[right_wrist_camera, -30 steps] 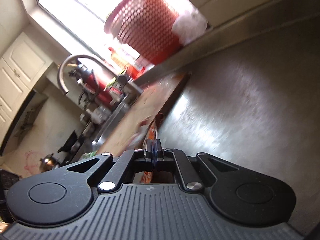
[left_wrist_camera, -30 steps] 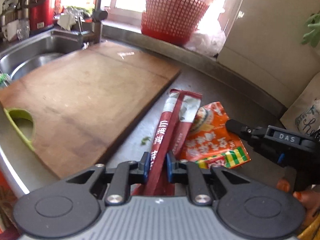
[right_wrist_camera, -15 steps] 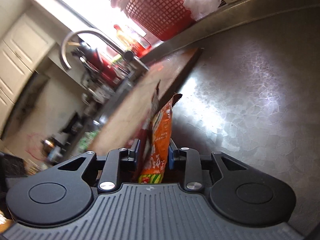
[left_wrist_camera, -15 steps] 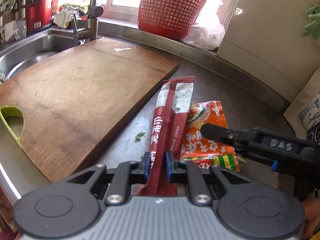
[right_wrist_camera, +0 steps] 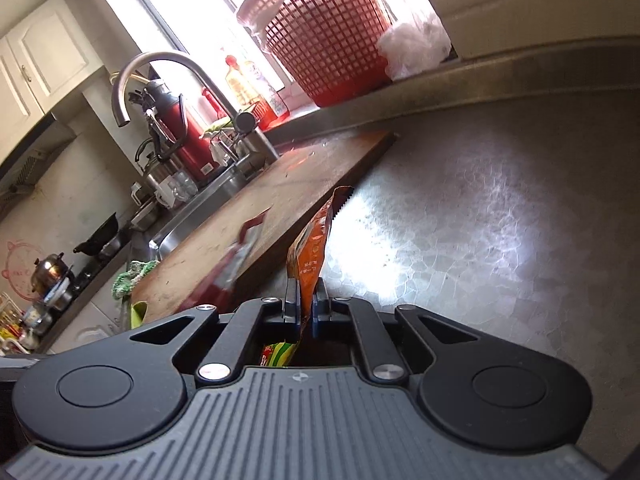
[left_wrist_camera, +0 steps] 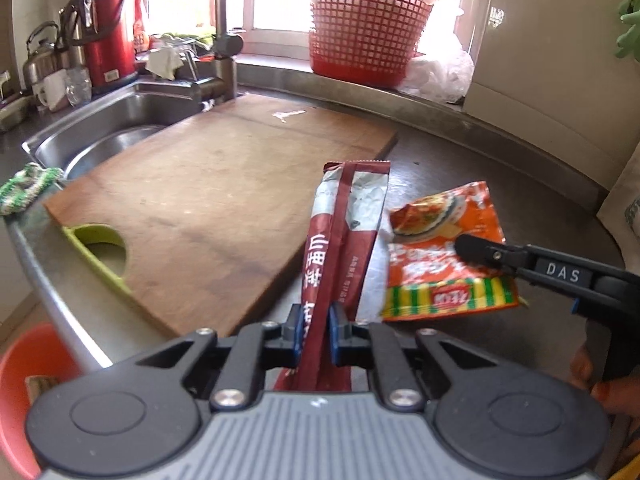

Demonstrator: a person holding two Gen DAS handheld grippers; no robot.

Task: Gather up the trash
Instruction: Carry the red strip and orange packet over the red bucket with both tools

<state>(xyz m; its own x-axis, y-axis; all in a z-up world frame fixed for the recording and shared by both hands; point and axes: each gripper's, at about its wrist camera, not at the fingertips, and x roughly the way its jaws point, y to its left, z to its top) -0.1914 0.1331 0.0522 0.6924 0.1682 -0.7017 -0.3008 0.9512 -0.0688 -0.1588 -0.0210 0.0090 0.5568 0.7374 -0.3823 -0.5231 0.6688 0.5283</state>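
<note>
With the left gripper [left_wrist_camera: 314,330] clamping the red wrapper [left_wrist_camera: 344,236] and the right gripper [right_wrist_camera: 306,312] pinching the orange packet [right_wrist_camera: 314,252], keep both pinches firm and lift clear of the desk [right_wrist_camera: 500,208].

left gripper [left_wrist_camera: 313,334]: black linkage arms, silver screws, blue pads, ribbed grey body | right gripper [right_wrist_camera: 306,312]: same build, blue pads, white "DAS" lettering on its finger

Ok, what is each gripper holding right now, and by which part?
The left gripper is shut on the dark red wrapper, near its lower end. The right gripper is shut on the orange packet, gripped above its yellow-green striped end.
</note>
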